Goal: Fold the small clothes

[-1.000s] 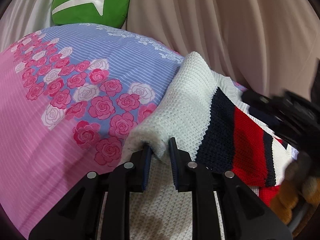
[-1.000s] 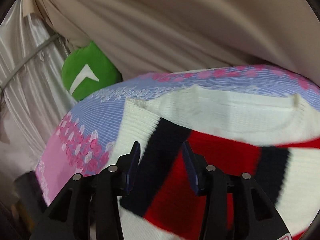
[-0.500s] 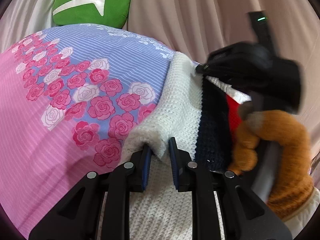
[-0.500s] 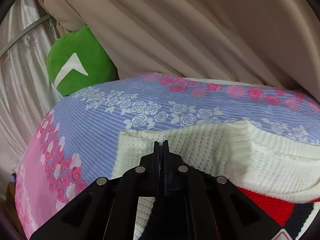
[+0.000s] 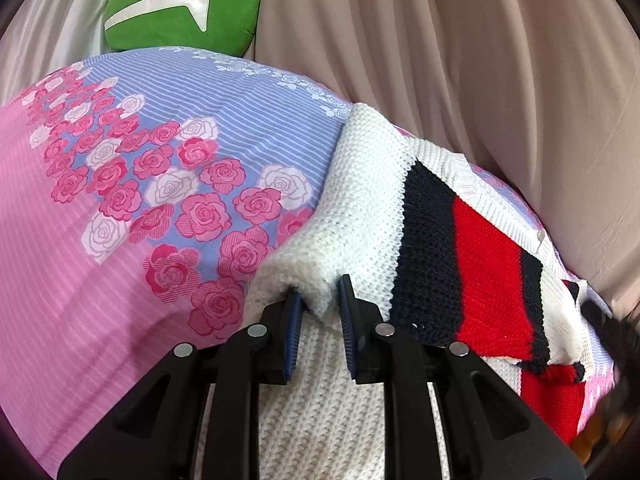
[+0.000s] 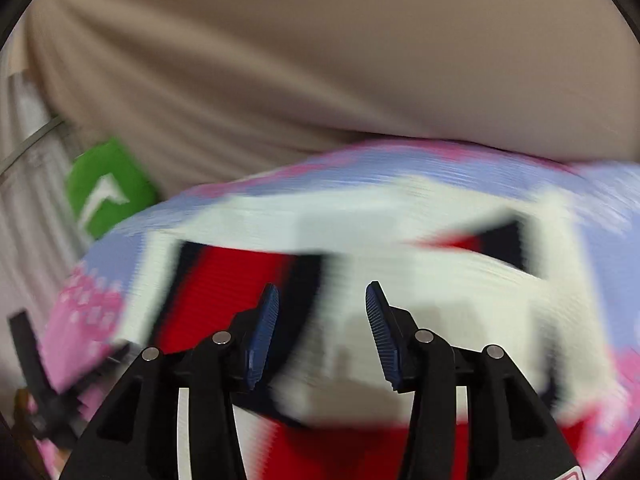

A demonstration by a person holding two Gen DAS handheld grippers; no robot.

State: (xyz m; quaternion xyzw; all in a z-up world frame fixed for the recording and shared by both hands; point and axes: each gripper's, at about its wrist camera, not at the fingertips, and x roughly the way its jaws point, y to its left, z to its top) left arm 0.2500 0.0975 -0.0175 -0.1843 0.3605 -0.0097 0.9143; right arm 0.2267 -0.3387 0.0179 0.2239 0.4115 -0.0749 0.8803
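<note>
A small white knit sweater (image 5: 360,216) with navy and red stripes lies on a floral bedsheet (image 5: 120,240). Its right part is folded over, striped side up. My left gripper (image 5: 318,308) is shut on a thick fold of the white knit at the sweater's near left edge. In the blurred right wrist view the sweater (image 6: 400,248) lies below and ahead. My right gripper (image 6: 322,320) is open and empty above it, touching nothing. Its dark tip shows at the right edge of the left wrist view (image 5: 612,328).
A green cushion (image 5: 180,8) with a white mark sits at the bed's far left; it also shows in the right wrist view (image 6: 106,188). Beige curtains (image 5: 460,60) hang close behind the bed. The sheet's pink part (image 5: 60,300) lies left of the sweater.
My right gripper was shut on the sweater's far edge half a second ago. It has since let go, opened and pulled back fast to the right. My left gripper has held still.
</note>
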